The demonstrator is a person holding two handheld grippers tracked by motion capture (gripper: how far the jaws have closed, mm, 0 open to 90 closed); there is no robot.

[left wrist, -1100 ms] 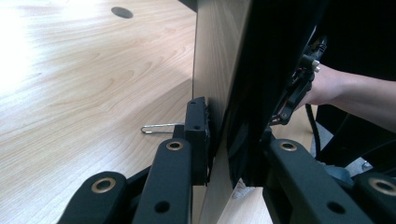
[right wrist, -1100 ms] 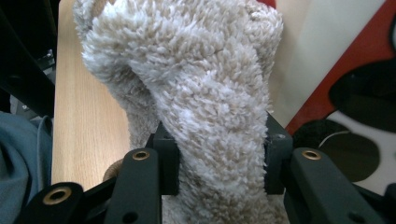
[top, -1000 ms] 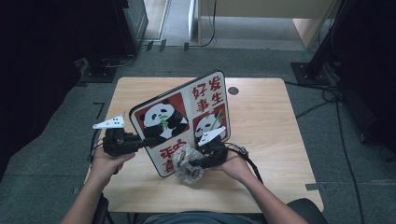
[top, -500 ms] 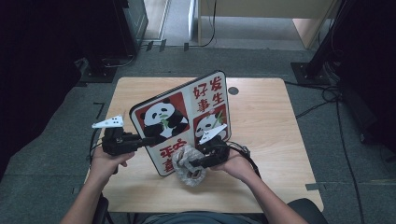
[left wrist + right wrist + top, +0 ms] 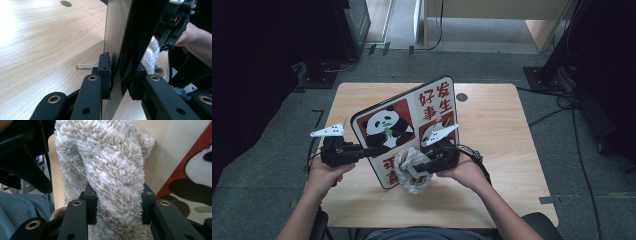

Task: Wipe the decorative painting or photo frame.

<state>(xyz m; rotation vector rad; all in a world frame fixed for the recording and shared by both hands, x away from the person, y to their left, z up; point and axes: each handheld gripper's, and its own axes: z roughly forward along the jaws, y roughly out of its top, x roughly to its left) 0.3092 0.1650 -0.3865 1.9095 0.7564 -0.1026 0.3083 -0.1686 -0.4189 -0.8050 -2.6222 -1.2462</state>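
A board printed with pandas and red characters (image 5: 412,127) stands tilted on its edge on the wooden table (image 5: 497,125). My left gripper (image 5: 374,150) is shut on the board's left edge; its jaws pinch the thin board edge (image 5: 117,62) from both sides. My right gripper (image 5: 419,167) is shut on a fluffy beige cloth (image 5: 409,170) held against the board's lower front. In the right gripper view the cloth (image 5: 110,170) bulges between the pads, with the panda print (image 5: 195,170) at the right.
A bent wire clip (image 5: 86,65) lies on the table behind the board. A dark round hole (image 5: 461,97) sits in the tabletop at the back. Cables (image 5: 557,105) trail over the floor at the right, and dark furniture (image 5: 262,60) stands at the left.
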